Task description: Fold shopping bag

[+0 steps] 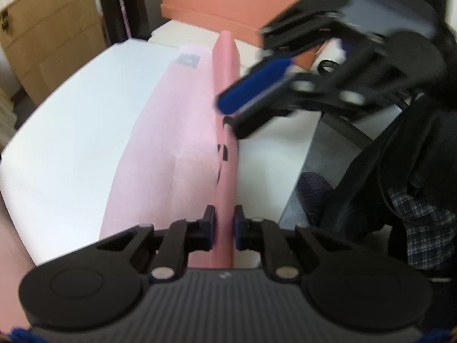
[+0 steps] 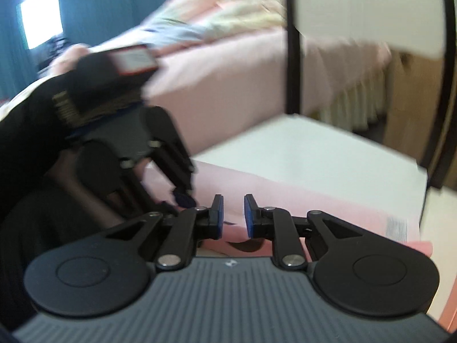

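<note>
your left gripper [image 1: 224, 225] is clamped on a raised fold of the pink shopping bag [image 1: 177, 143]; the pink edge runs straight up between its two fingers [image 1: 209, 223] and stands like a ridge along the middle of the left wrist view. the rest of the bag lies flat to the left of that ridge on the white table [image 1: 71, 131], with a small grey printed label [image 1: 187, 59] near its far end. dark printed marks show on the right face of the ridge, partly hidden.

your right gripper [image 1: 228, 111] comes in from the upper right in the left view, blurred, its blue pad close against the ridge farther along. in the right wrist view your right gripper [image 2: 232, 217] has its fingers parted, with a gap between the blue pads and nothing pinched there; the pink bag [image 2: 285, 194] lies just beyond and below them on the table [image 2: 314, 148].

there too your left gripper [image 2: 182, 197] shows at the left, tilted down onto the bag, blurred.

a bed [image 2: 228, 85] with a pink cover stands behind the table, and a cardboard box [image 1: 48, 34] at the far left.
</note>
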A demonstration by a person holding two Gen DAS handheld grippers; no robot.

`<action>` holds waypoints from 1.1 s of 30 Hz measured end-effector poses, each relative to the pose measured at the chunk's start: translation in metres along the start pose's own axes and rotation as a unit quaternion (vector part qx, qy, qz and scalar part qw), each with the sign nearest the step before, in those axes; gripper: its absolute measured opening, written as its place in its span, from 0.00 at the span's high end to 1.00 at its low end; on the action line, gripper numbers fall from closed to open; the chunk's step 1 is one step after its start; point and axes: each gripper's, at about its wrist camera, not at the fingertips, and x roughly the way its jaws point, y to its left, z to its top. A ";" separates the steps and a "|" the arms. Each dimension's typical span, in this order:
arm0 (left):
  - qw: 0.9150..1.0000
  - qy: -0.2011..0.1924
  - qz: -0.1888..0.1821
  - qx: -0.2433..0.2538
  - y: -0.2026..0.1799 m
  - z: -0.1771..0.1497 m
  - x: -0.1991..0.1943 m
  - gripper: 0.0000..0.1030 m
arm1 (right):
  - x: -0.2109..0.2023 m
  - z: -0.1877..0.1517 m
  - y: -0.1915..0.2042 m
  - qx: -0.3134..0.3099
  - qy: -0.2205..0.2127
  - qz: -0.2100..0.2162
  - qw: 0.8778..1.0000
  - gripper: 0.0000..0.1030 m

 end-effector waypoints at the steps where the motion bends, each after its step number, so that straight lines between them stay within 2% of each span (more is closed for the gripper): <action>1: 1.000 0.002 -0.002 -0.003 0.002 0.000 0.001 0.86 | -0.001 -0.003 0.002 -0.014 -0.006 -0.002 1.000 0.82; 4: 1.000 0.006 -0.005 -0.006 0.004 -0.001 0.003 0.86 | 0.008 -0.013 0.000 -0.020 0.012 -0.023 0.999 0.81; 7: 1.000 0.005 -0.004 -0.006 0.005 -0.001 0.004 0.85 | 0.008 -0.018 0.001 -0.028 -0.017 -0.025 0.999 0.81; 12: 1.000 0.004 0.009 0.001 0.003 -0.002 0.003 0.82 | 0.019 -0.019 0.001 -0.039 -0.024 -0.043 0.998 0.80; 15: 1.000 0.003 0.029 0.011 -0.001 -0.003 0.004 0.66 | 0.029 -0.016 -0.004 -0.024 -0.029 -0.045 0.998 0.80; 16: 0.999 0.004 0.039 0.014 -0.002 -0.003 0.005 0.56 | 0.032 -0.016 -0.004 -0.021 -0.031 -0.047 0.998 0.80; 17: 0.999 0.006 0.049 0.018 -0.004 -0.003 0.005 0.52 | 0.035 -0.015 -0.004 -0.019 -0.033 -0.050 0.998 0.80; 19: 0.997 0.007 0.068 0.026 -0.009 -0.004 0.007 0.34 | 0.041 -0.016 -0.006 -0.013 -0.037 -0.056 0.998 0.80; 20: 0.997 0.007 0.076 0.032 -0.012 -0.004 0.007 0.29 | 0.044 -0.017 -0.007 -0.008 -0.036 -0.061 0.997 0.80; 25: 0.993 0.002 0.109 0.049 -0.024 -0.006 0.008 0.22 | 0.059 -0.027 -0.010 0.004 0.008 -0.072 0.997 0.80; 29: 0.988 -0.002 0.142 0.056 -0.035 -0.007 0.007 0.19 | 0.056 -0.032 -0.011 0.009 0.016 -0.064 0.998 0.80; 33: 0.980 -0.002 0.182 0.081 -0.056 -0.010 0.006 0.19 | 0.050 -0.033 -0.012 0.011 0.029 -0.058 0.998 0.80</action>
